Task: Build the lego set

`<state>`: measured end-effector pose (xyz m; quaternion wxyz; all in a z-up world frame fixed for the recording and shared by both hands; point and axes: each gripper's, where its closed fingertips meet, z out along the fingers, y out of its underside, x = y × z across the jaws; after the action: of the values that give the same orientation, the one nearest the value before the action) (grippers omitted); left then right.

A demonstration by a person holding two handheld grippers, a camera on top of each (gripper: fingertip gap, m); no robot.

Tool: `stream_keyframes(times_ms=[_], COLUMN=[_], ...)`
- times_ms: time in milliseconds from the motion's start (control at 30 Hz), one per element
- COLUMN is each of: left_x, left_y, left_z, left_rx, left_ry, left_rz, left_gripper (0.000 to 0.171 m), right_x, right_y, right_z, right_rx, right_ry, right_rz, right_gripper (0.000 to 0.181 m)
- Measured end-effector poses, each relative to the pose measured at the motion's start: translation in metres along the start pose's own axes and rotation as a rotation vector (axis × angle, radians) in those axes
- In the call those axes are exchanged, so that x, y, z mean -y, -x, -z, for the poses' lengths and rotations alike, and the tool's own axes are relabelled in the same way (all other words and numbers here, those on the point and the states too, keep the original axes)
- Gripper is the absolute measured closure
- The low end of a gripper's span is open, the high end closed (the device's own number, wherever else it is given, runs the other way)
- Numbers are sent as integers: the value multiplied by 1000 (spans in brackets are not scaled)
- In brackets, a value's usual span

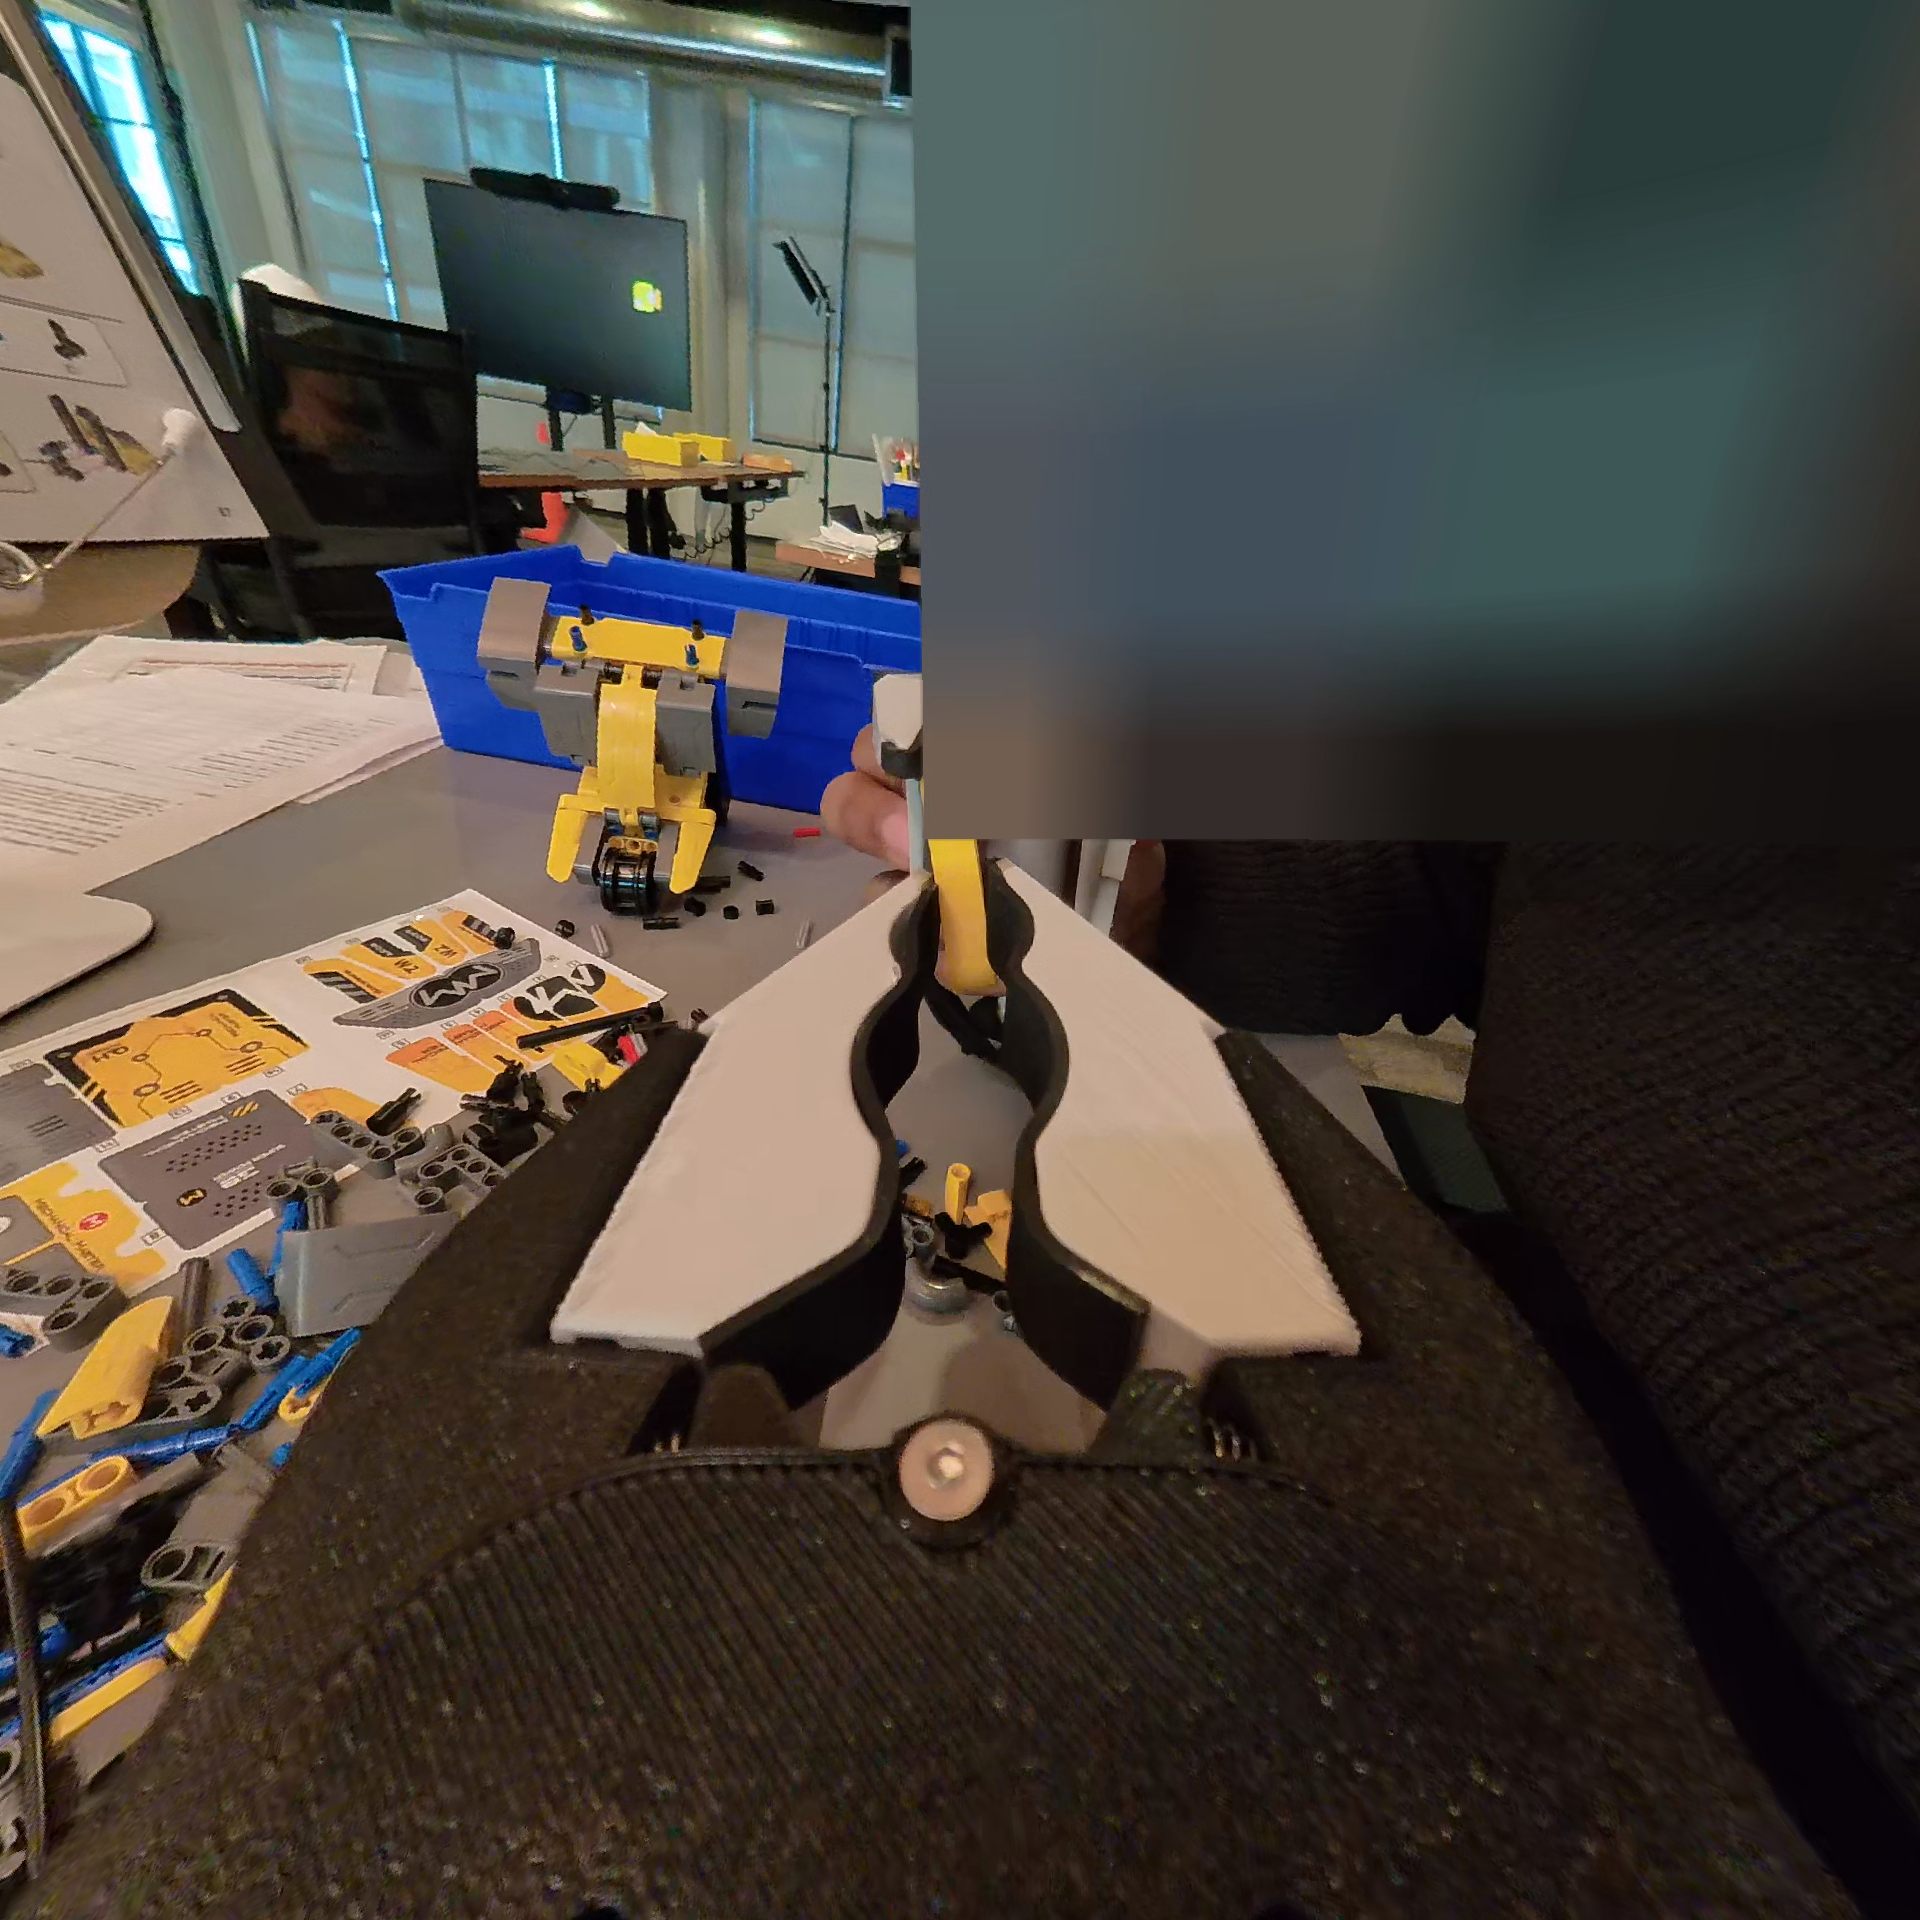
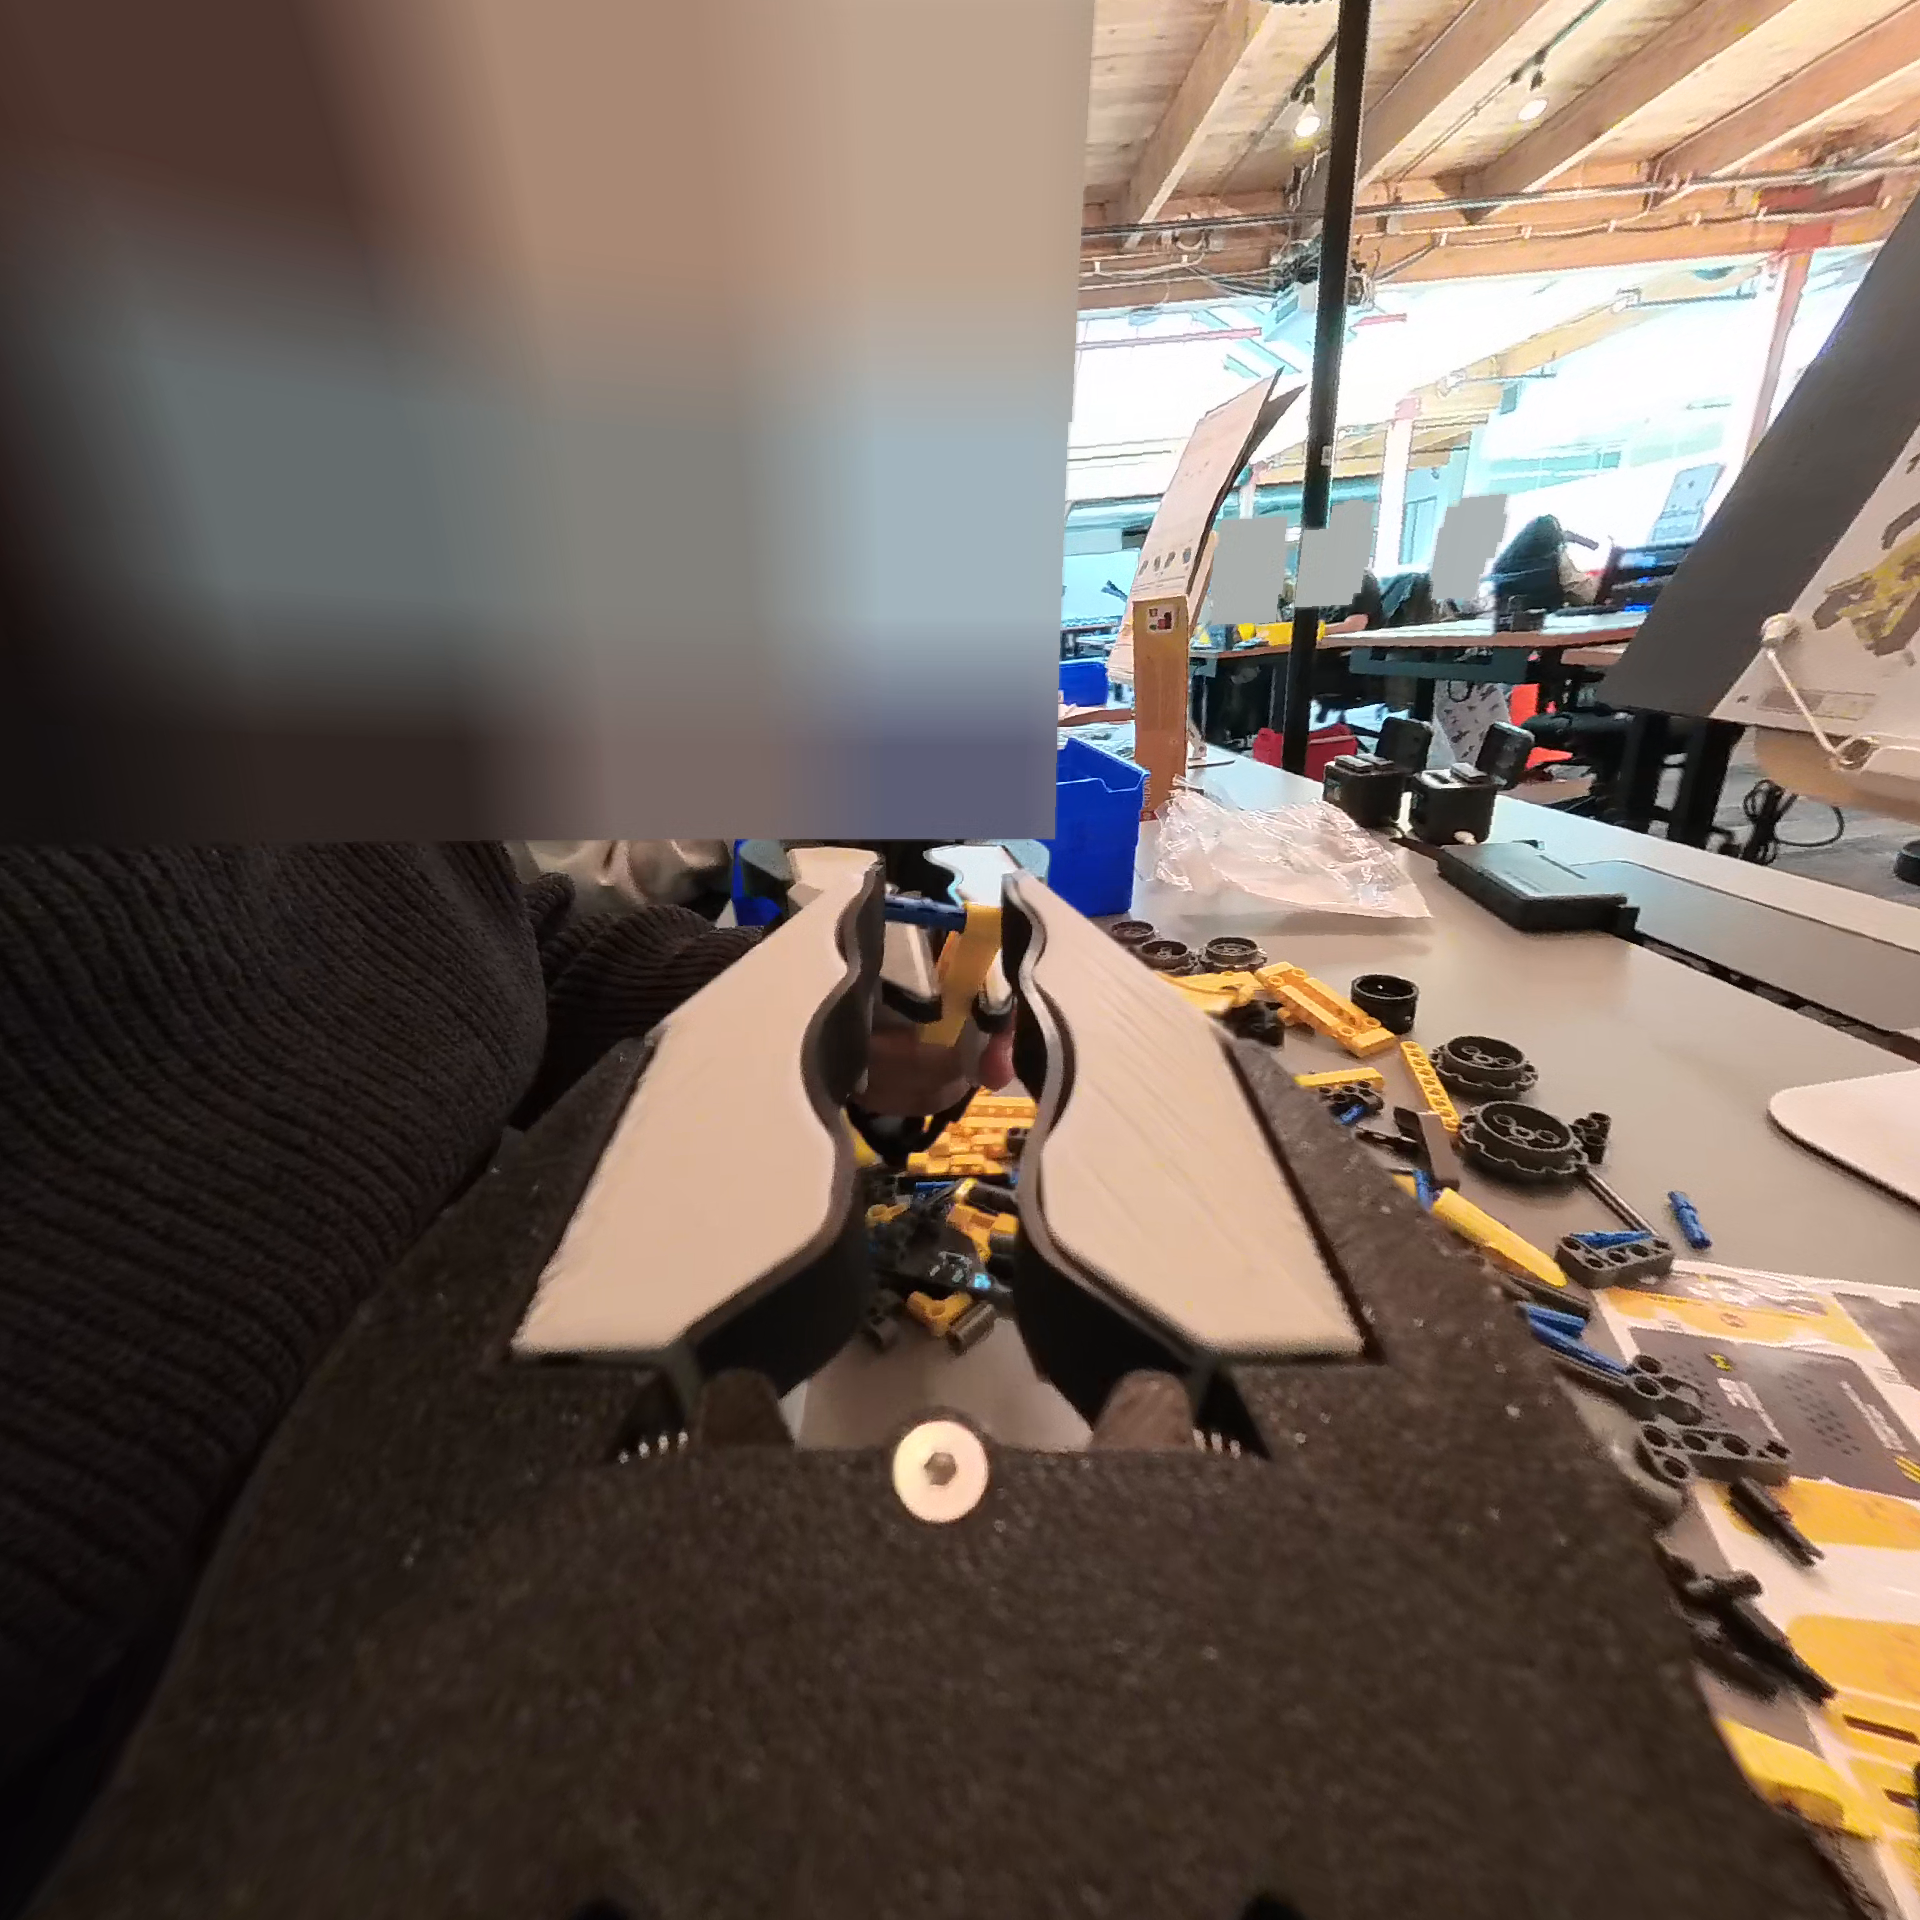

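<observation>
My left gripper (image 1: 961, 914) is shut on a yellow curved lego piece (image 1: 958, 935) and holds it upright above the table. My right gripper (image 2: 940, 896) faces it, jaws a narrow gap apart. A blue pin (image 2: 920, 910) lies crosswise between its tips, one end on the left finger and the other against the top of the yellow piece (image 2: 966, 961). In the left wrist view the pin (image 1: 915, 826) runs from a right gripper finger (image 1: 896, 717) down to the yellow piece. The half-built yellow and grey model (image 1: 629, 727) stands farther back.
A blue bin (image 1: 821, 665) stands behind the model. A sticker sheet (image 1: 312, 1049) and loose lego parts (image 1: 208, 1340) lie at the left. Wheels (image 2: 1517, 1138) and beams lie at the right, with a plastic bag (image 2: 1278, 857) and black boxes (image 2: 1444, 805) behind. An instruction booklet (image 1: 73, 343) stands propped up. My left and right fingertips are right by each other.
</observation>
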<state>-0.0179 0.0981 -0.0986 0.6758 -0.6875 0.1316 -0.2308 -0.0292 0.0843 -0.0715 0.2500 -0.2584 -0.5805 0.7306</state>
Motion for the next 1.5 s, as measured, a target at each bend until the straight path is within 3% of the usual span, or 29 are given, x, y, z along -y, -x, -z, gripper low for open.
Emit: stream_keyframes(times_ms=[67,100,333,367,433,500,633,833,1067,1500], left_x=[-1,-1,1,1,0,0,-4,-17,-21,-24], left_y=[0,1,15,17,19,19,16,13,10,10], left_z=[0,-1,3,3,4,4,5,3,3,8], left_rx=[6,9,91,104,121,119,130,144,133,133], left_ry=[9,9,5,7,10,7,49,147,170,207], left_rz=[-12,-13,-29,-41,-63,-80,-183,-320,-347,-373], left_gripper=[167,167,167,167,167,167,167,168,167,167], right_x=[-2,-2,-3,0,11,15,-5,-25,-40,-38], right_y=[-1,-2,-2,-5,-5,-6,-10,-8,-1,-2], right_z=[1,2,-2,-1,3,7,9,14,15,13], right_rx=[5,11,5,-3,9,15,-10,-32,-34,-78], right_ry=[11,17,9,-12,-68,-74,61,206,302,293], right_rz=[-22,-32,-101,-117,-134,-143,-41,174,345,434], right_gripper=[160,179,180,179,153,143,140,154,155,157])
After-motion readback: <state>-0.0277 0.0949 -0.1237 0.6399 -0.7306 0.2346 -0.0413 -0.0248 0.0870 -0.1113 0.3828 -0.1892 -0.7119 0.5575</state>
